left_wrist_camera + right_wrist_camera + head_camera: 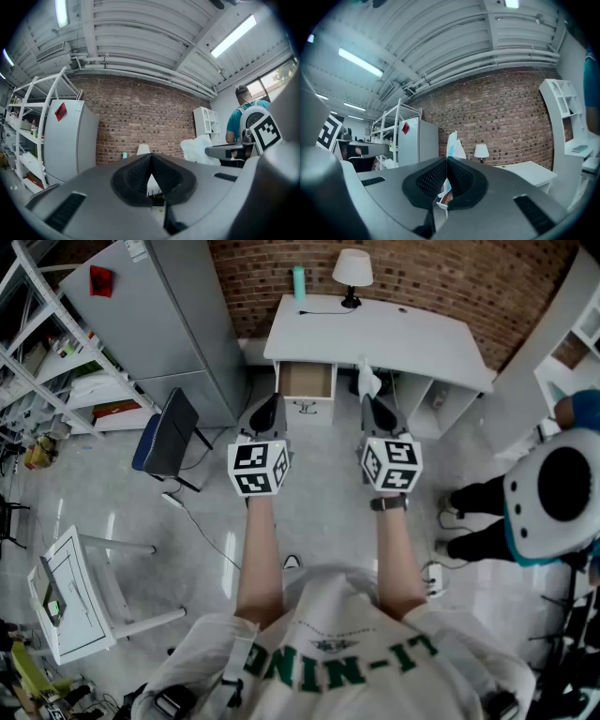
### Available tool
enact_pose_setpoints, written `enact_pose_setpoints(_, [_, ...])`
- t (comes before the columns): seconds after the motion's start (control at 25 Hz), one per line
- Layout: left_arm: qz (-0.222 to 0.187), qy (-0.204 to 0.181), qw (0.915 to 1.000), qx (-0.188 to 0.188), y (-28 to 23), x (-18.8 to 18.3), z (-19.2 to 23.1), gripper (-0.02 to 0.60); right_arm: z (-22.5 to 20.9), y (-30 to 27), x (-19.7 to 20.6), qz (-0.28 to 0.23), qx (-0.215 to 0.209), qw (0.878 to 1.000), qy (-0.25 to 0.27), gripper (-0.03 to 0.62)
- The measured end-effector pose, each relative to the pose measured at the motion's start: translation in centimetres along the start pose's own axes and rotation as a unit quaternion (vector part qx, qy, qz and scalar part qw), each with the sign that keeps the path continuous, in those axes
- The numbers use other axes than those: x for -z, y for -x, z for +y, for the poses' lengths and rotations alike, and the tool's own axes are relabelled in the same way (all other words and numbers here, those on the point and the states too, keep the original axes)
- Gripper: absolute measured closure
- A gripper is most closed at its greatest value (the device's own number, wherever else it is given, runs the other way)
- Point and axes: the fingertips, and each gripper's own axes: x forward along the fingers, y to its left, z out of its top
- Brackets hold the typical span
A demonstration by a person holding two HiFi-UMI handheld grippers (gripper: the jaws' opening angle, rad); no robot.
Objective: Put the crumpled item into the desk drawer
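The crumpled item (pixel 368 382) is a white scrunched wrapper, and my right gripper (pixel 373 401) is shut on it in the air in front of the white desk (pixel 422 343). In the right gripper view the crumpled item (pixel 454 146) sticks up past the closed tips of the right gripper (pixel 447 162). The desk drawer (pixel 307 380) stands pulled open, its wooden inside showing, ahead of my left gripper (pixel 269 403). The left gripper (pixel 151 158) is shut with nothing in it; its view shows the crumpled item (pixel 198 148) off to the right.
A lamp (pixel 352 272) and a teal bottle (pixel 299 282) stand on the desk's back edge. A grey fridge (pixel 159 315) and a dark chair (pixel 169 435) are at the left, with shelving (pixel 42 352) beyond. Another person (pixel 539 498) stands at the right.
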Motion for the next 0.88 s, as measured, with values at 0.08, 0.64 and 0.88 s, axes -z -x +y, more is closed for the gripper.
enact_pose_setpoints(0.08, [0.001, 0.000, 1.0000, -0.002, 0.2, 0.0, -0.3, 0.586, -0.1, 0.3, -0.2, 0.000, -0.002, 1.000, 0.002, 0.592])
enact_pose_setpoints(0.64, [0.003, -0.010, 0.9997, -0.021, 1.4, 0.7, -4.9, 0.586, -2.0, 4.3, 0.7, -0.007, -0.042, 0.999, -0.024, 0.591])
enact_pose_setpoints(0.88, [0.020, -0.015, 0.9996, -0.016, 1.7, 2.0, -7.1, 0.586, -2.9, 5.1, 2.0, 0.001, -0.045, 0.998, -0.034, 0.591])
